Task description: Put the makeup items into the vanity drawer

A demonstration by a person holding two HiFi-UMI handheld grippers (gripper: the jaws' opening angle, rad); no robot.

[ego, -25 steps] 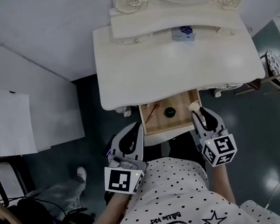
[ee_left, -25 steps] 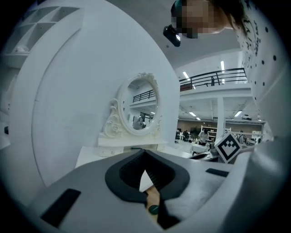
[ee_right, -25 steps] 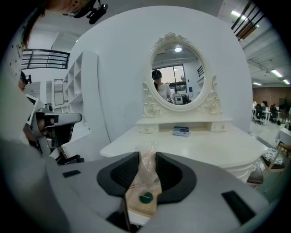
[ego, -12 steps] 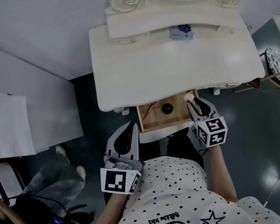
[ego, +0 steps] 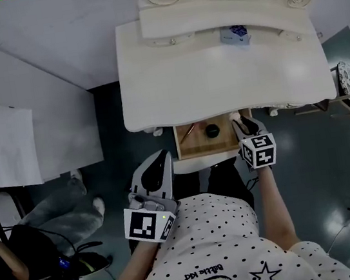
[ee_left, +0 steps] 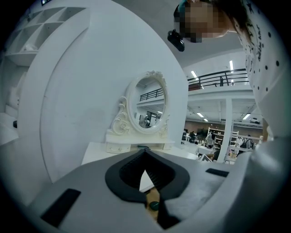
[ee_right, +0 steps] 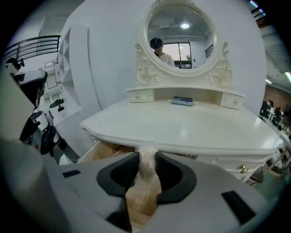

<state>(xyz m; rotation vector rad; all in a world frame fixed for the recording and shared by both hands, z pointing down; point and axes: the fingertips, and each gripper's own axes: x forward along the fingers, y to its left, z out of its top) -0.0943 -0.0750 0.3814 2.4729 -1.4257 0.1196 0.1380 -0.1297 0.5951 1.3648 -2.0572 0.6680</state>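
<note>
Right gripper (ego: 243, 126): pinching a pale plastic-wrapped item (ee_right: 148, 166) above the right edge of the open drawer (ego: 196, 147).
Left gripper (ego: 163, 156): jaws pressed together, empty.

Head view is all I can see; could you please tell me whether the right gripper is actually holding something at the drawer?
Observer: Yes. Its own view shows the right gripper shut on a pale item in clear wrap, above the open drawer.
Operator: Thank you. Is the left gripper carrying anything?
Observer: No. The left gripper has its jaw tips together, with nothing between them.
</note>
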